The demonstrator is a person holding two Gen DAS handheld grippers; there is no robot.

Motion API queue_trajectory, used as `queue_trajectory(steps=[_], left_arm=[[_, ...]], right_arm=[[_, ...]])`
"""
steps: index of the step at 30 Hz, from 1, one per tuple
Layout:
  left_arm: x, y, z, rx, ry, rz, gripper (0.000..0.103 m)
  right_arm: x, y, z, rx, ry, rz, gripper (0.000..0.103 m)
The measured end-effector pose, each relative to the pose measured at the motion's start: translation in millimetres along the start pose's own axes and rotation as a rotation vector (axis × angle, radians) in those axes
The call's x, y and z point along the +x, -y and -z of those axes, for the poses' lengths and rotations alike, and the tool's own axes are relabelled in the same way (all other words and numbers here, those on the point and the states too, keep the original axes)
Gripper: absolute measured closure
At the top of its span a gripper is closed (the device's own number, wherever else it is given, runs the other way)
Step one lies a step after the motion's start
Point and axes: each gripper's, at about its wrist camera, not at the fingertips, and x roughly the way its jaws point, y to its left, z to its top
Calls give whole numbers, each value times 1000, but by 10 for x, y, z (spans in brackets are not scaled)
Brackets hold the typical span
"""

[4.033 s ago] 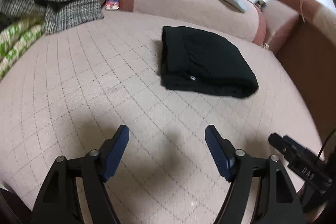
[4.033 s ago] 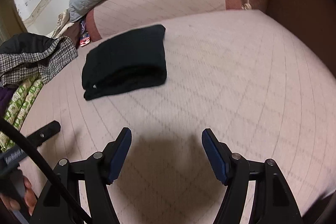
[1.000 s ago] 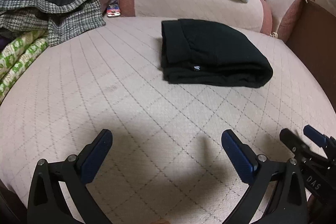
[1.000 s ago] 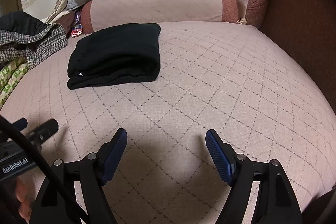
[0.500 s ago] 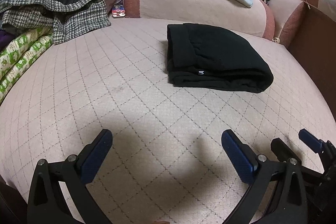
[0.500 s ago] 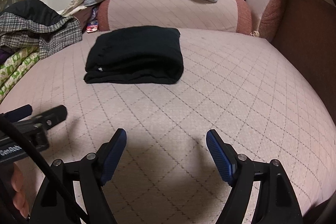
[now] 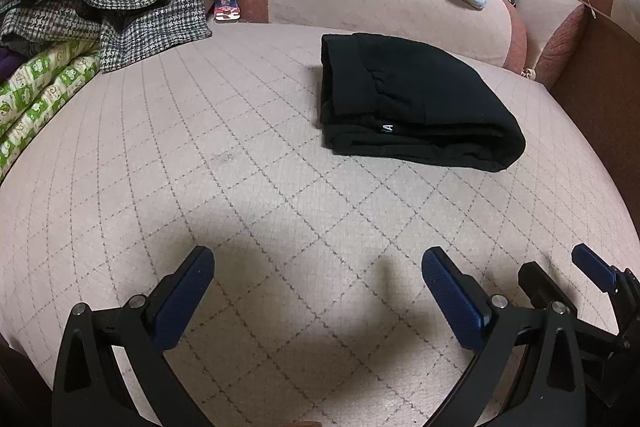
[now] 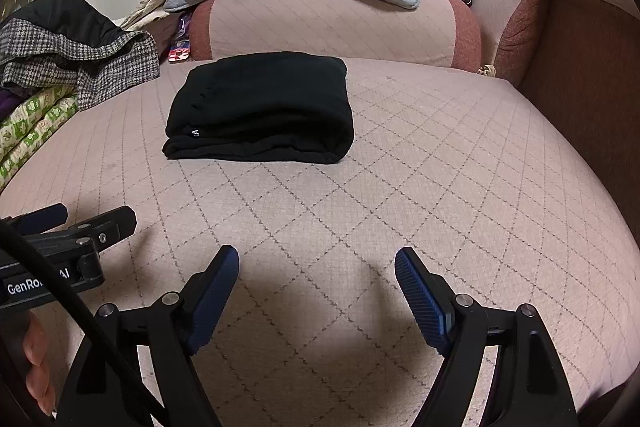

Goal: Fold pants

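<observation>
Both the left tool (image 7: 318,281) and right tool (image 8: 316,283) are held spread apart, empty, over the quilted sofa seat (image 8: 440,187). The black pants (image 8: 262,107) are seen folded farther back, near the backrest (image 8: 332,23).

matt black cloth pants (image 8: 260,107), quilted cloth sofa (image 8: 440,187)
</observation>
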Motion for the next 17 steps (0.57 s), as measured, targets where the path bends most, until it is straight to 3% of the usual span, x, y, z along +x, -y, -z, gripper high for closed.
queue_trajectory(steps=[17], left_arm=[[-12,-24,-15,-2,10,-14,0]], right_arm=[[-32,-66,28,-13,11,-6,18]])
